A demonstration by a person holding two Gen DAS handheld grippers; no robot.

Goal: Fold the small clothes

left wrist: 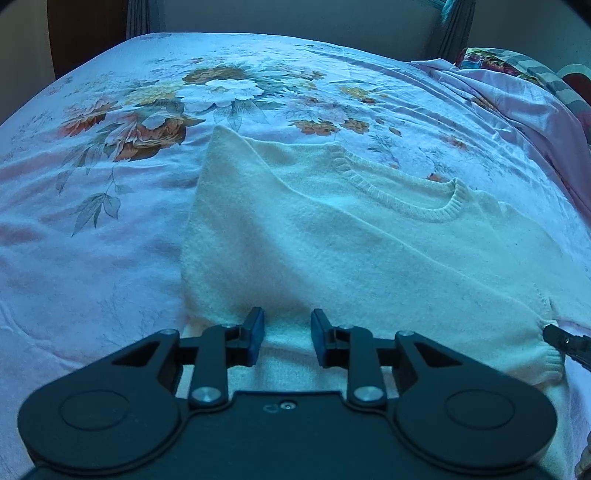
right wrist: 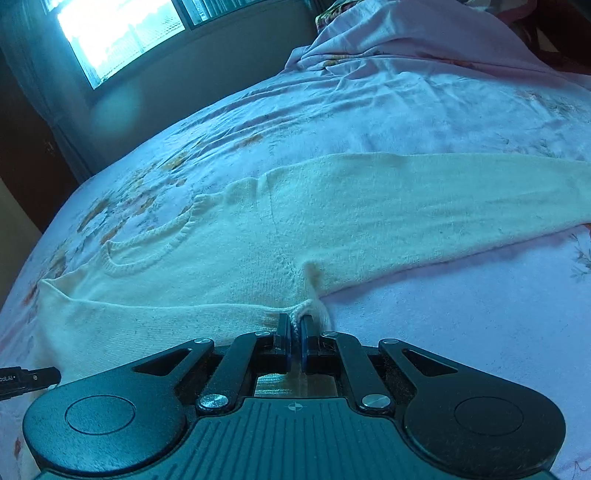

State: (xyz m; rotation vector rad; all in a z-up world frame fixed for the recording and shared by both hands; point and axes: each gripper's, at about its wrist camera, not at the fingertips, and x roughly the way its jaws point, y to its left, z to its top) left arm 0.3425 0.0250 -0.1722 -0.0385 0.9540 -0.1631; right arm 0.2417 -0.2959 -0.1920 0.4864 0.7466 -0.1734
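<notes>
A cream knitted sweater (left wrist: pixel 369 236) lies flat on the flowered bedsheet (left wrist: pixel 110 206), its ribbed neckline (left wrist: pixel 410 201) facing away from me. One sleeve is folded diagonally across the body, and its cuff (left wrist: pixel 543 356) ends at the lower right. My right gripper (right wrist: pixel 294 325) is shut on that cuff (right wrist: pixel 308 308); its tip shows in the left wrist view (left wrist: pixel 561 338). The other sleeve (right wrist: pixel 461 195) stretches out to the right. My left gripper (left wrist: pixel 287 325) hovers low over the sweater's near part, jaws apart, with fabric lying between the pads but not pinched. Its tip (right wrist: pixel 31 378) shows in the right wrist view.
Rumpled pink bedding (left wrist: pixel 509 96) and a patterned quilt (left wrist: pixel 517 62) are piled at the far right of the bed. A wall and a bright window (right wrist: pixel 118 33) lie beyond the far edge. Bare sheet (right wrist: pixel 480 332) extends right of the cuff.
</notes>
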